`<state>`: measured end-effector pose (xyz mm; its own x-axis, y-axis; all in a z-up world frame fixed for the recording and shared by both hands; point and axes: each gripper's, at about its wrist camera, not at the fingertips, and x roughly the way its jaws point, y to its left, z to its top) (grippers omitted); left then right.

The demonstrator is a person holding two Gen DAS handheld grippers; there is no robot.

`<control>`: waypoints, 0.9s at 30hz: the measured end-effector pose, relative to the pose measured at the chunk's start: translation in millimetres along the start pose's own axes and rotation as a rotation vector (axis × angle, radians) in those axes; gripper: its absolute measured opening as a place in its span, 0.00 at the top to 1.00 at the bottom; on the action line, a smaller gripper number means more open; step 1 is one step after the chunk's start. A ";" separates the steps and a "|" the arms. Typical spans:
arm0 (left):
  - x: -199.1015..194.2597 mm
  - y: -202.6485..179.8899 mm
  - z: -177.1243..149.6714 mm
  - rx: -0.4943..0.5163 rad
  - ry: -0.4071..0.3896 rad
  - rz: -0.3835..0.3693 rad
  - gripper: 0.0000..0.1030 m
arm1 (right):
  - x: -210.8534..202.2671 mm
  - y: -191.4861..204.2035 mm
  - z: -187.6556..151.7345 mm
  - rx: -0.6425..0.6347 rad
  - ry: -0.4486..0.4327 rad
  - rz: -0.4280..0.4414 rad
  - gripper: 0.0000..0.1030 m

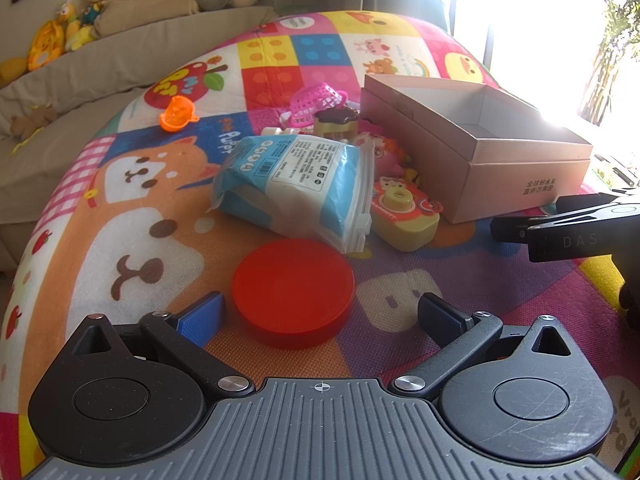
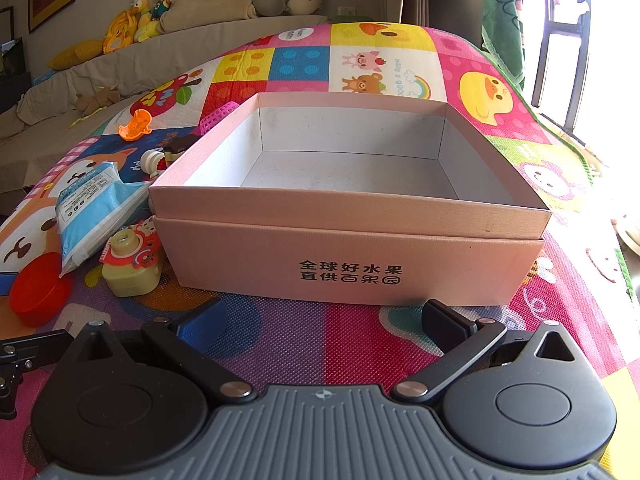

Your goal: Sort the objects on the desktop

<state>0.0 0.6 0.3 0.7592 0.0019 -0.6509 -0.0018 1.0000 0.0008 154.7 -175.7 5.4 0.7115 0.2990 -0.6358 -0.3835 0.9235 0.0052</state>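
On a bright cartoon play mat (image 1: 120, 208), I hold my left gripper (image 1: 320, 316) with its jaws spread wide and nothing in them, tilted down over a red round lid (image 1: 293, 292) that lies flat on the mat between the two fingers, untouched by either. Just beyond the lid rests a blue-and-white plastic packet (image 1: 292, 184), and against its right edge sits a yellow toy camera (image 1: 404, 216). Farther back in the pile lie a pink toy basket (image 1: 316, 100) and a brown-topped toy cake (image 1: 336, 122), while an orange toy cup (image 1: 178, 114) sits apart to the left.

My right gripper (image 2: 324, 322) is likewise fully open and holds nothing, angled down at the mat just in front of a pink cardboard box (image 2: 352, 264) with black printed characters on its near wall. The box stands open, its white inside bare, to the right of the pile and just beside the camera. Behind the mat, soft toys (image 2: 136, 20) line a beige sofa (image 2: 224, 44).
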 end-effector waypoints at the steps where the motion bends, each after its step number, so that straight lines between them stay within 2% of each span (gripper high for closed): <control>1: 0.0 0.0 0.0 0.000 0.000 0.000 0.00 | 0.1 0.0 0.0 0.000 0.000 0.000 0.00; 8: -0.1 -0.2 -0.1 0.000 0.000 0.000 0.00 | -0.8 0.3 -2.2 0.021 0.006 -0.004 0.00; 16: 0.0 -0.1 0.0 0.000 0.001 0.001 0.00 | -17.1 12.1 -13.8 0.086 0.046 -0.100 0.00; 27: 0.5 -0.9 2.4 0.000 0.019 0.004 0.00 | -16.1 12.3 -12.7 0.074 0.070 -0.084 0.00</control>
<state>1.9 -0.3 1.8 0.7466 0.0057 -0.6653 -0.0047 1.0000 0.0033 131.1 -172.2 5.9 0.6953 0.2043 -0.6891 -0.2779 0.9606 0.0044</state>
